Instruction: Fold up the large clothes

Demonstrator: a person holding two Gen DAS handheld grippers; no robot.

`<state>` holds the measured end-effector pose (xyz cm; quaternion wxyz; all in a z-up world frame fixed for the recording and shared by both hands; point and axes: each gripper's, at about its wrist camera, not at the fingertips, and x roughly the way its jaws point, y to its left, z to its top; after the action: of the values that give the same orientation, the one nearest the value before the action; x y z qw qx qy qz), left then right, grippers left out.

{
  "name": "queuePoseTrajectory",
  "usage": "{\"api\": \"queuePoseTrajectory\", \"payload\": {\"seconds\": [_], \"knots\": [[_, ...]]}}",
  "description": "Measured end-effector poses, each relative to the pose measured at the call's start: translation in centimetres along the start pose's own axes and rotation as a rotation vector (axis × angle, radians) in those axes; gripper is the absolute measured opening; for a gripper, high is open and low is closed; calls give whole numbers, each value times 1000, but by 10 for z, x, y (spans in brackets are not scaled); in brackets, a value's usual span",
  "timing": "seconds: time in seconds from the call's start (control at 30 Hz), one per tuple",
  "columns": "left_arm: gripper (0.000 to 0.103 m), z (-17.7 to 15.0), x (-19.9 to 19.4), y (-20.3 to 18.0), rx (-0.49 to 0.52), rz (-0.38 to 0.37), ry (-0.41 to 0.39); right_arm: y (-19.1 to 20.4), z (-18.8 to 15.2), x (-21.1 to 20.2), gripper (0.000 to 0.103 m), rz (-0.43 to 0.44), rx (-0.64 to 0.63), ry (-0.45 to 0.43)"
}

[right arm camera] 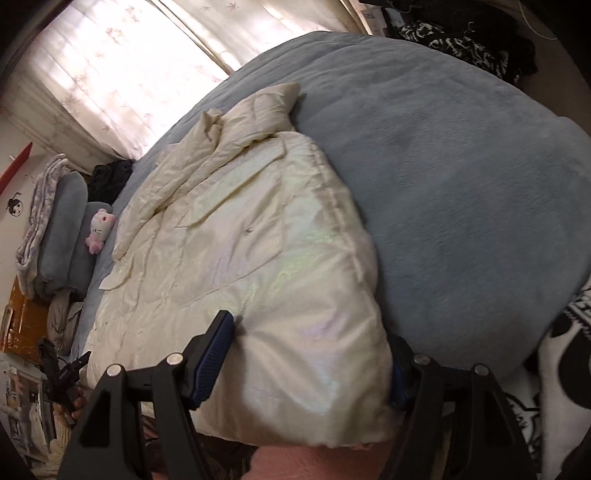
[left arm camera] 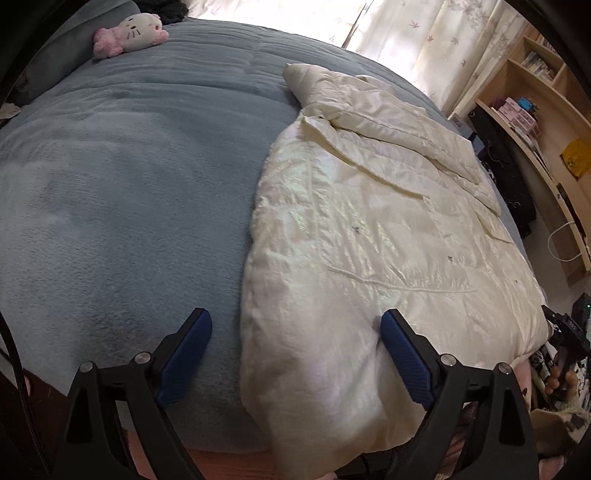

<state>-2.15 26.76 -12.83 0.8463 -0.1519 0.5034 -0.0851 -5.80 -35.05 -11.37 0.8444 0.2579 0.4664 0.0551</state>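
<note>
A: The cream coat (left arm camera: 369, 229) lies spread on the blue blanket (left arm camera: 129, 184), its near end hanging over the bed's edge, the collar end off toward the curtain (left arm camera: 443, 40).

B: And the left gripper (left arm camera: 295, 354)?

A: Jaws wide apart. The right finger (left arm camera: 402, 354) presses into the coat's near corner, the other sits over bare blanket. Nothing pinched between them.

B: Right side?

A: The right gripper (right arm camera: 310, 362) is wide too, straddling the coat's other near corner. One blue pad (right arm camera: 212, 358) lies on top of the puffy fabric; the far pad is mostly hidden behind the bulge, so whether it touches, I can't tell.

B: Anything else on the bed?

A: A pink-and-white plush (left arm camera: 129, 33) near the pillow end, well apart from the coat. A wooden shelf (left arm camera: 535, 96) stands beyond the bed.
</note>
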Motion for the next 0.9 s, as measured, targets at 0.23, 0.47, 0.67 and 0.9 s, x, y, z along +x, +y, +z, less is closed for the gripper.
{"api": "queuePoseTrajectory", "payload": {"seconds": [0.23,0.47,0.67,0.9], "knots": [[94,-7,9,-14,-3,-12,-17,9,-6,6,53,44,-7,-43],[18,-5,6,-36,-66,-51,-47,25,-6,0,24,54,-29,-78],[10,-8,-30,-54,-84,14,-102,48,-3,-28,19,60,-79,-136],[10,-9,-82,-55,-117,-14,-72,68,-10,-77,19,93,-137,-149]]}}
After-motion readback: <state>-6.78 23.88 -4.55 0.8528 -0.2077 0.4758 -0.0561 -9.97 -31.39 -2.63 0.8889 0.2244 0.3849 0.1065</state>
